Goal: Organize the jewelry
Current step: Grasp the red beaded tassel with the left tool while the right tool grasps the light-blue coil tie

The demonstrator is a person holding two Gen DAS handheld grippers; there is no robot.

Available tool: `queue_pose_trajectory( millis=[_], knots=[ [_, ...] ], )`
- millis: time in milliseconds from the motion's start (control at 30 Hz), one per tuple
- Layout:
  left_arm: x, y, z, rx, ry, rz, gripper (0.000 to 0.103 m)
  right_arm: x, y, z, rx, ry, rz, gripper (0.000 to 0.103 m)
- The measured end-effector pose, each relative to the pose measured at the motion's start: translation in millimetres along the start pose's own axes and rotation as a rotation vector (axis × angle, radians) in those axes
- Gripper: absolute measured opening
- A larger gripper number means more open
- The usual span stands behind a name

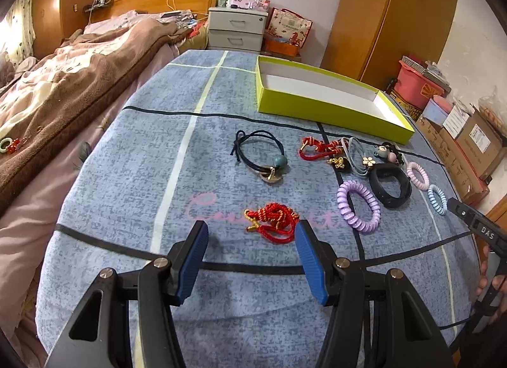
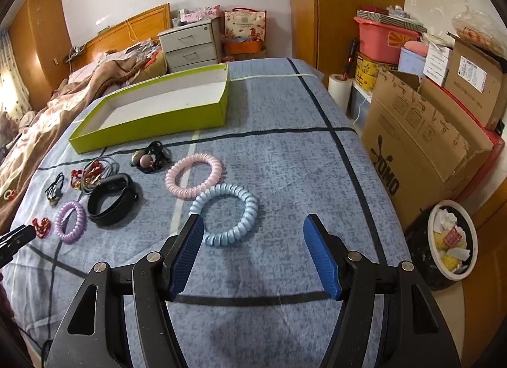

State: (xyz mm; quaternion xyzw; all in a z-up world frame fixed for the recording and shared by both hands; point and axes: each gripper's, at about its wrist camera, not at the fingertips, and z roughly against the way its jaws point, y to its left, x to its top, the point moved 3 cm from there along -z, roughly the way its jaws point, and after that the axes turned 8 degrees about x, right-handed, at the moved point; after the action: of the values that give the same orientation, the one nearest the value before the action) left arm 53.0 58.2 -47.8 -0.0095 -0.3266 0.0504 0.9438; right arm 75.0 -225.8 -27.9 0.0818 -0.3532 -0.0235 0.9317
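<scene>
**Both grippers spread wide over a bed strewn with hair ties and bracelets**

The left gripper hangs with its jaws wide and nothing between them, just short of a red knotted cord bracelet on the blue-grey bedspread. The right gripper is equally wide and empty; its left finger tip sits just beside the blue spiral hair tie.

Only the left wrist view resolves the middle cluster: a dark elastic with a teal bead, a second red cord piece, a grey elastic with small flower charms and a purple spiral tie. In the right wrist view these shrink to a tangle near the spread's left edge (the charms cannot be made out there). Only the right wrist view shows the pink spiral tie whole, touching the blue one, plus the cardboard boxes and a filled bin beyond the bed's right edge.

The black wristband lies between the purple and pink ties, its long axis running roughly side to side in the right wrist view. The green tray, white inside, sits toward the far edge, past all the jewelry; its long axis slants from far left to near right in the left view, and its near-right corner is closest to the cluster. Its floor is partly hidden by the near wall.
</scene>
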Motion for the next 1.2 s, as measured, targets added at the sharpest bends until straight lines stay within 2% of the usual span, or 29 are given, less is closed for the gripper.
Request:
queue_pose_trajectory(
  millis=[100,233,367,467,533,567,633,667,800,967,1200],
  knots=[
    [3,-4,-6,-0.004,0.011,-0.017,0.059,2,-1,-3,0.009,0.008,-0.006,0.066],
    [4,-9,-14,0.008,0.024,-0.039,0.059,2,-3,-13,0.017,0.048,-0.014,0.054],
    [5,-13,-14,0.009,0.016,-0.049,0.059,2,-2,-15,0.016,0.059,-0.007,0.051],
    [4,-15,-14,0.026,0.011,-0.069,0.058,2,-1,-17,0.0,0.067,0.0,0.042],
    [4,-15,-14,0.035,0.009,-0.068,0.052,2,0,-17,-0.004,0.07,0.01,0.037],
    [4,-15,-14,0.038,0.006,-0.07,0.046,1,1,-17,-0.008,0.071,0.014,0.034],
    [3,-14,-13,0.046,0.002,-0.076,0.038,1,2,-18,-0.022,0.073,0.026,0.023],
    [3,-15,-13,0.045,0.0,-0.085,0.034,1,2,-17,-0.023,0.072,0.028,0.021],
    [2,-15,-12,0.029,-0.003,-0.094,0.026,0,0,-16,-0.02,0.067,0.02,0.012],
    [3,-12,-12,0.001,-0.006,-0.079,0.015,-1,-1,-14,-0.011,0.066,0.008,0.011],
    [9,-11,-6,-0.021,-0.043,-0.07,0.014,-2,-1,-9,0.013,0.049,-0.013,0.01]
  ],
)
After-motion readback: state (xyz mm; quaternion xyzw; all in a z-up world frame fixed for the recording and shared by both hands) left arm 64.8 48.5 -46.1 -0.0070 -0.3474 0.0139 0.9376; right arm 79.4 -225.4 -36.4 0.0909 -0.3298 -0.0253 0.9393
